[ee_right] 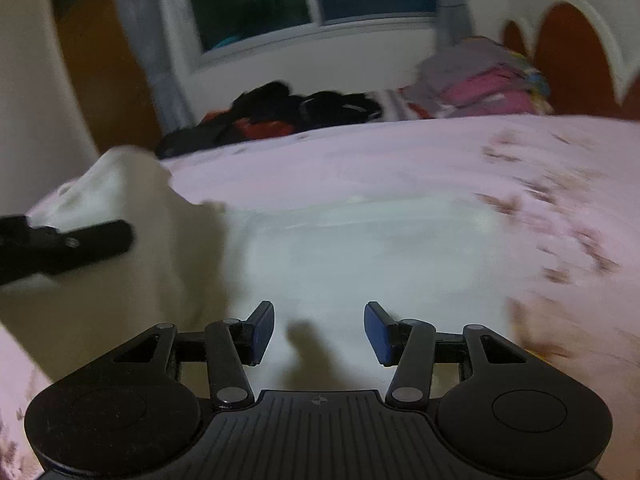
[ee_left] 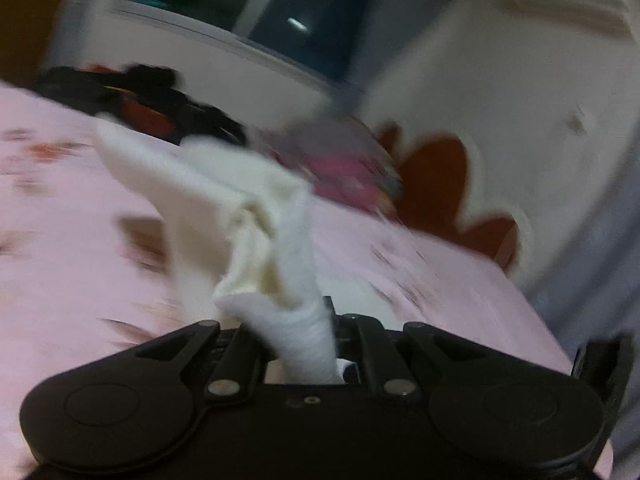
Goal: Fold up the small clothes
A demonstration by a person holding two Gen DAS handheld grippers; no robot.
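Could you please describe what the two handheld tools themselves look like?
The left tool is matte black, with round pivot discs, silver rivets and angular linkage arms. The right tool matches, with blue finger pads and a ribbed black plate bearing a small crosshair mark.

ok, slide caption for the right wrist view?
Open right gripper hovers over white garment on pink bedsheet.

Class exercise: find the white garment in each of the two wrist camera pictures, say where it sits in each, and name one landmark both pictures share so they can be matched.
Left wrist view: the white garment rises from centre bottom, pinched in the left gripper, and spreads up-left over the pink bedsheet.
Right wrist view: it fills the left and centre, its left edge lifted, ahead of the open right gripper.
Shared landmark: the dark clothes pile below the window.
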